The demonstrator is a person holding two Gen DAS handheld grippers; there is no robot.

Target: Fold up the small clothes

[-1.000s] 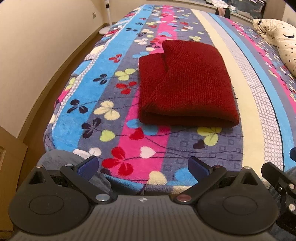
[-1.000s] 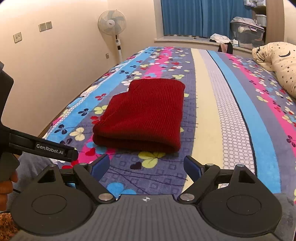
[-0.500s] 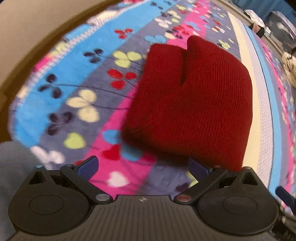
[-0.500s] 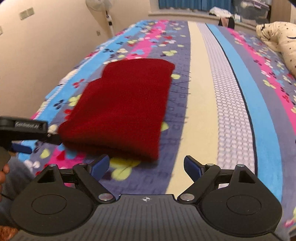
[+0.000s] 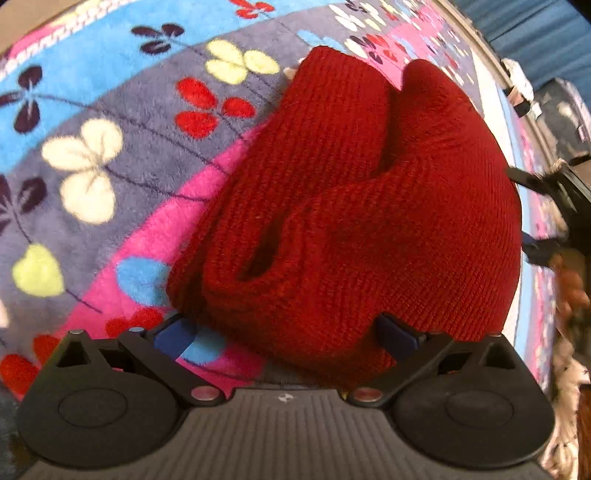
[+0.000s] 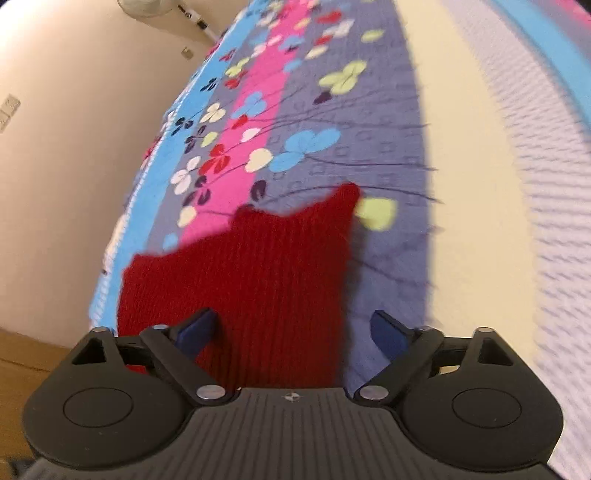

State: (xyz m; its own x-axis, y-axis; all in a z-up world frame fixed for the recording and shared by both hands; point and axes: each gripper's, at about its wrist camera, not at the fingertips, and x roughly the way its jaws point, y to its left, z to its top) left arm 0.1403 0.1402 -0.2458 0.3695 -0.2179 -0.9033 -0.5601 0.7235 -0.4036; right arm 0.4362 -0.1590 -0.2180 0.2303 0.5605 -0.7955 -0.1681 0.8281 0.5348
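The left gripper [image 5: 284,334] is spread wide, the near edge of the folded red knit [image 5: 354,221] bulging between its fingers, nothing pinched. The right gripper [image 6: 291,334] is likewise spread, its left finger over the knit [image 6: 258,280], its right finger over the blanket [image 6: 472,221]. The knit lies on the flowered, striped blanket [image 5: 110,166]. Beyond it are a beige wall [image 6: 66,147] and a fan [image 6: 147,5].

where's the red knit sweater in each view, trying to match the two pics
Left wrist: the red sweater fills the centre and right, its near edge between the open fingers of the left gripper.
Right wrist: the sweater sits lower centre-left, reaching between the open fingers of the right gripper.
Shared landmark: the flowered blanket with its pink stripe.
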